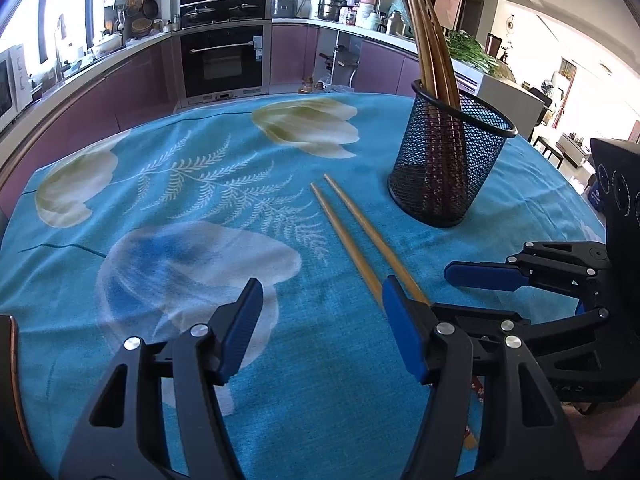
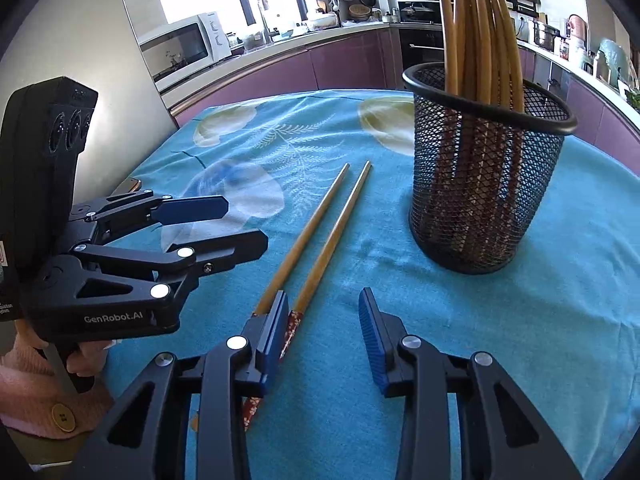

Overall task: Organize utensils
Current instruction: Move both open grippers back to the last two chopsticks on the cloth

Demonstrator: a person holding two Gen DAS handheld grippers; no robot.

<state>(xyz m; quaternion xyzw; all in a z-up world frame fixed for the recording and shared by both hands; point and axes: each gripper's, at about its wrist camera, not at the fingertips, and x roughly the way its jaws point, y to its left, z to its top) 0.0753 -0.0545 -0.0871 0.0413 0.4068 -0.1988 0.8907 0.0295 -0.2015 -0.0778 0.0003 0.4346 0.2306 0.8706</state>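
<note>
Beside loose chopsticks (image 2: pixel 320 236), parted empty jaws

— Where are the loose chopsticks (image 2: pixel 320 236)?
— Two lie flat, side by side on the blue cloth, patterned red ends nearest.
— And the rest?
— Standing upright in the black mesh holder (image 2: pixel 484 184) just beyond, tips fanning out.

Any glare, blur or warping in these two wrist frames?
Left wrist view: windows blown out at both edges, strong fisheye bending of the chopsticks in the mesh holder; loose chopsticks sharp. Right wrist view: window above the microwave overexposed, dark vignette in the corners, tablecloth evenly lit, no motion blur.
</note>
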